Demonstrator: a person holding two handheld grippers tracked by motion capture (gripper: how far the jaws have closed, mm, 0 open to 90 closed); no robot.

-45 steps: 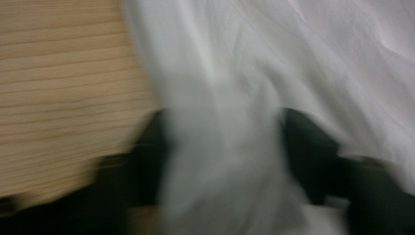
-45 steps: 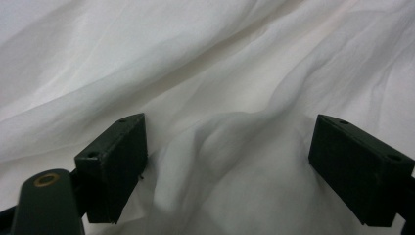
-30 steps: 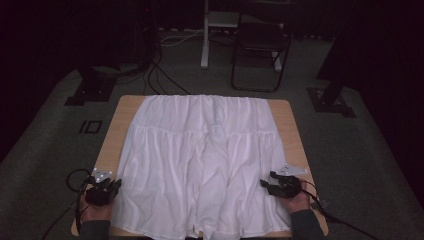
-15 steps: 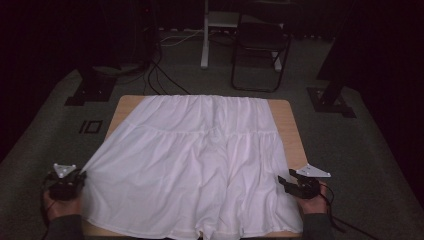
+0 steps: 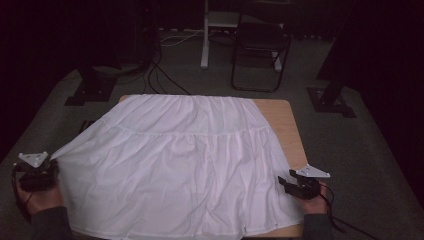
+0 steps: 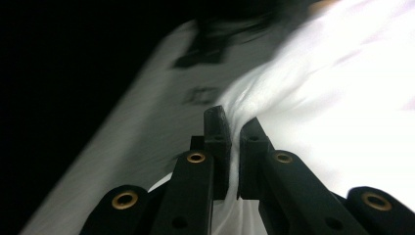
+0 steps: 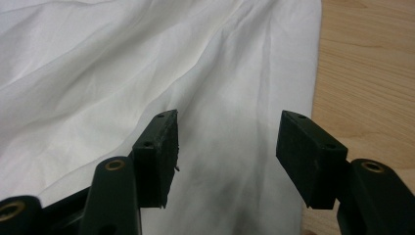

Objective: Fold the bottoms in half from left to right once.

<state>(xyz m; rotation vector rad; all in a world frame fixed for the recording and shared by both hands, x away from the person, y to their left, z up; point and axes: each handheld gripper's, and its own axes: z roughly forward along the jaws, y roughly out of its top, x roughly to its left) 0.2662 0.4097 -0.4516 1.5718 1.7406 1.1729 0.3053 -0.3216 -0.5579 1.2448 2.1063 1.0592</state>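
A white skirt [image 5: 190, 160] lies spread over the wooden table [image 5: 280, 115]. Its left edge is drawn out past the table's left side. My left gripper [image 5: 51, 162] is shut on that edge and holds it off the table. In the left gripper view the cloth [image 6: 318, 98] bunches between the closed jaws of the left gripper [image 6: 235, 129]. My right gripper [image 5: 283, 183] hovers open at the skirt's right edge, near the table's front right corner. In the right gripper view the right gripper [image 7: 227, 147] has its jaws wide apart over the fabric [image 7: 122, 73], beside bare wood [image 7: 372, 73].
A black chair [image 5: 260, 45] and a white stand [image 5: 205, 35] are on the grey floor behind the table, with cables [image 5: 160, 75] running past. Black stand feet [image 5: 90, 90] sit left and right of the table's far end.
My left gripper has gone out to the left and up, drawing the skirt's edge with it; the centre folds have smoothed. My right gripper has shifted slightly right.
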